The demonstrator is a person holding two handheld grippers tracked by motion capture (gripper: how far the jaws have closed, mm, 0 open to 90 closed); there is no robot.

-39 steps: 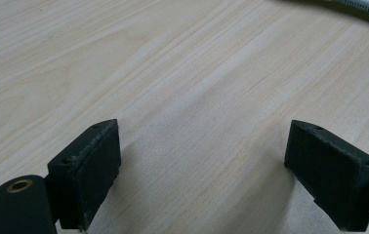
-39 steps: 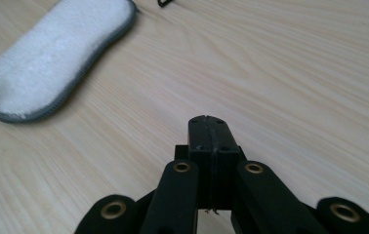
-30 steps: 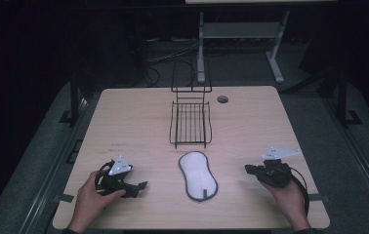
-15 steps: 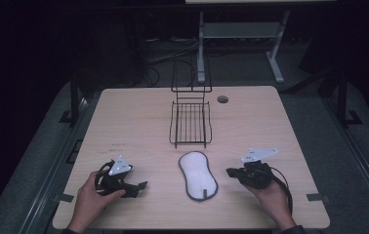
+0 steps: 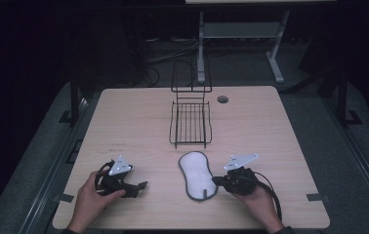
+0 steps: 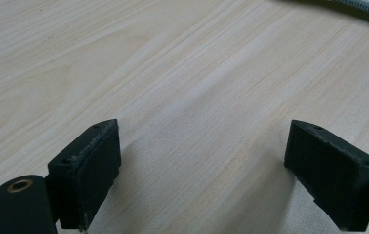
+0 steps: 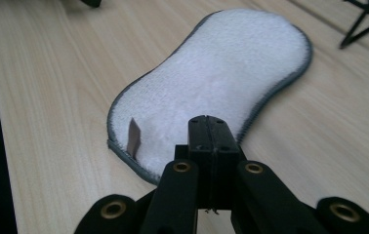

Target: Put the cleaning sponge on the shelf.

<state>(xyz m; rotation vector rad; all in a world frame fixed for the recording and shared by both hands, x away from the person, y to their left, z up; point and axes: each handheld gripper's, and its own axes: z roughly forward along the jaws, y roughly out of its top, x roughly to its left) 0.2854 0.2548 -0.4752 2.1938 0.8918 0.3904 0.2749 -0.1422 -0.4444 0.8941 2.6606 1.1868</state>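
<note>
Right gripper (image 7: 207,127), jaws clenched empty, noses at the soft, light, floppy white grey-edged microfibre pad (image 7: 212,83) on the desk; pinch its near rim; left gripper (image 6: 207,170) jaws released.

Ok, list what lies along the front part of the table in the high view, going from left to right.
Left hand-held gripper, jaws open over bare table → white pad with a grey edge, lying flat → right hand-held gripper, jaws shut, its tip at the pad's right edge. The black wire rack stands farther back, behind the pad.
</note>
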